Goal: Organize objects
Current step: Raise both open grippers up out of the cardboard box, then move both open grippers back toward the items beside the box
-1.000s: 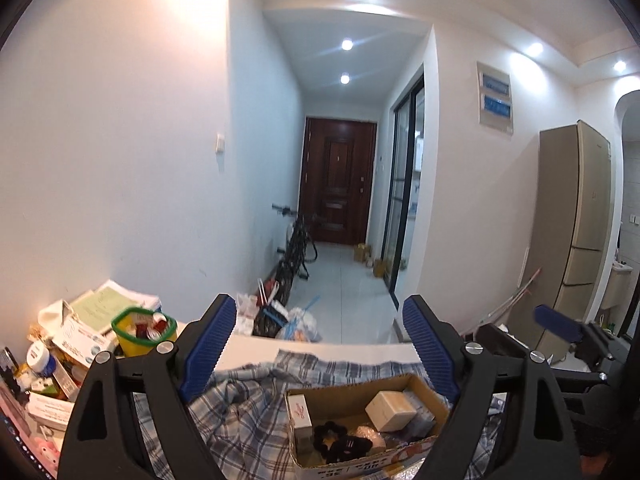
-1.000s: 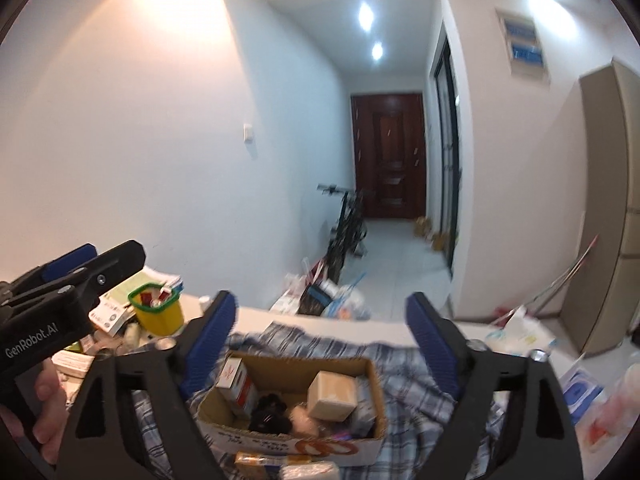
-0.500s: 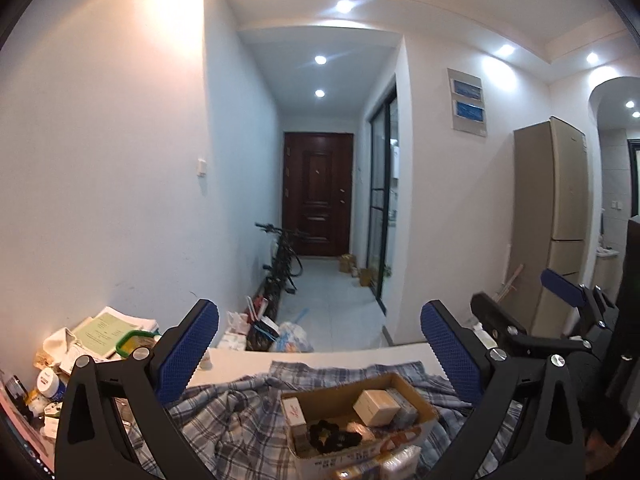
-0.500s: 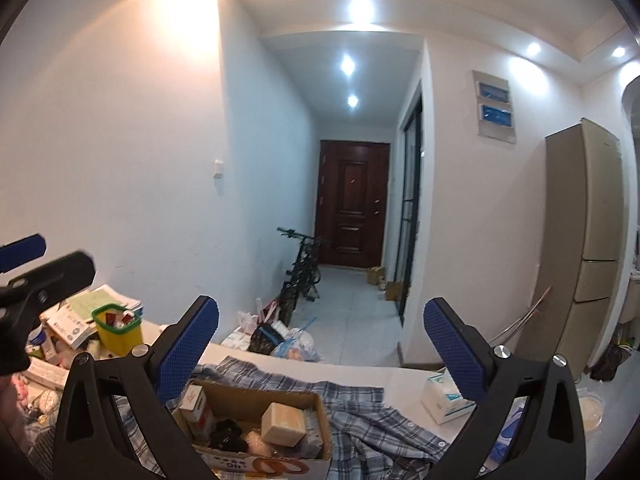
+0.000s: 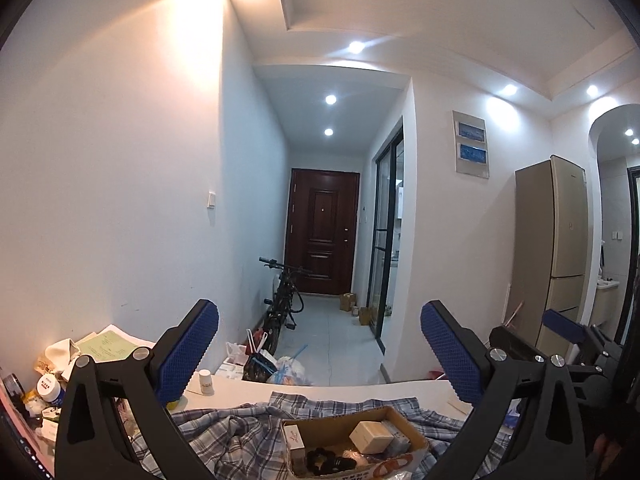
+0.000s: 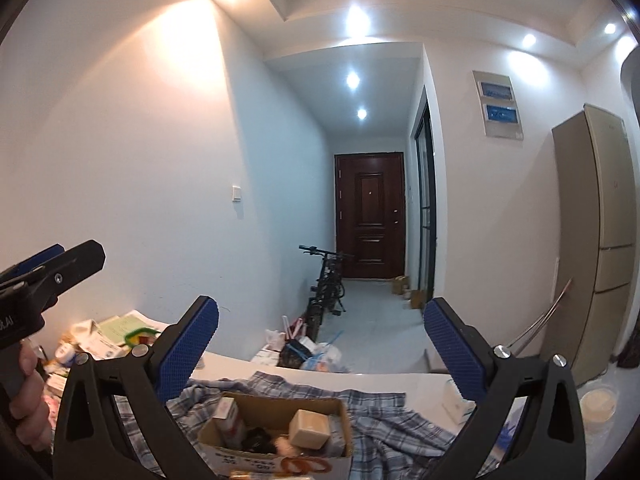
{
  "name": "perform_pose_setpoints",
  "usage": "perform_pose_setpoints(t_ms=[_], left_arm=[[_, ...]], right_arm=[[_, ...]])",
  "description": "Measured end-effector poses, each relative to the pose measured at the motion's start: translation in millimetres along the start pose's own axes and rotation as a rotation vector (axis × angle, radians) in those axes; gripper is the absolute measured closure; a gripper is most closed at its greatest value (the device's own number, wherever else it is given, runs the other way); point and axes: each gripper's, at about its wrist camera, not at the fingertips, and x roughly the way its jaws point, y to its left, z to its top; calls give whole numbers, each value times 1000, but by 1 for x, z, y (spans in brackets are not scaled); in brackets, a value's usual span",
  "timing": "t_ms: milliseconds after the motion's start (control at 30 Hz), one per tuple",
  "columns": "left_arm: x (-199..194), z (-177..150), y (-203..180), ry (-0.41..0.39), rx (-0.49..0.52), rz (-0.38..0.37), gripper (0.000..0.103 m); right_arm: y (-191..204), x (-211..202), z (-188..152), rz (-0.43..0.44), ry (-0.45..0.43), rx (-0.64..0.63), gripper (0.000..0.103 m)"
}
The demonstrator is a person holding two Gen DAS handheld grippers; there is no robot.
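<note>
An open cardboard box (image 5: 394, 414) (image 6: 340, 414) sits on a blue plaid cloth (image 5: 240, 432) (image 6: 392, 420) on the white table (image 5: 320, 394). Inside it lie a cream cube box (image 5: 371, 437) (image 6: 310, 429), a small white carton (image 5: 293, 438) (image 6: 226, 412) and a black item (image 5: 320, 458). My left gripper (image 5: 319, 350) is open, raised above and behind the box, nothing between its blue pads. My right gripper (image 6: 321, 346) is open too and holds nothing. In the right wrist view the left gripper (image 6: 52, 268) shows at the left edge, held by a hand (image 6: 28, 404).
A heap of papers, jars and packets (image 5: 60, 372) (image 6: 100, 340) crowds the table's left end, with a small white cup (image 5: 206, 382) near it. A tissue pack (image 6: 456, 398) and a lidded bowl (image 6: 598, 402) sit at the right. Beyond are a bicycle (image 5: 282, 300), bags and a fridge (image 5: 554, 256).
Both grippers have risen and drawn back, so the box and cloth sit lower in each view and more ceiling shows. Both sets of jaws spread wider.
</note>
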Motion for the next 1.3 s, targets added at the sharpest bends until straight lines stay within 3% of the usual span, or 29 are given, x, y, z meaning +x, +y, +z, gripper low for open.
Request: perform_pose_setpoints(t_ms=[200,467,667,833,1100,1300], left_arm=[[-13,-16,-4,24,41,10,0],[-15,-58,-3,33,51,93,0],[10,-95,9,162,6,79,0],[33,-138,6,275,32,71,0],[74,-195,9,504,-37,23,0],[84,-208,15,530,-33,88,0]], right_arm=[[-8,-11,-10,-5,13,53,0],[5,-13,-48,-27,62,-31,0],[-6,4,-84,29,172,3,0],[-14,21,-117,67,292,38,0],[-13,48,-155,53,415,3,0],[-9,65,-173,18,479,-48,0]])
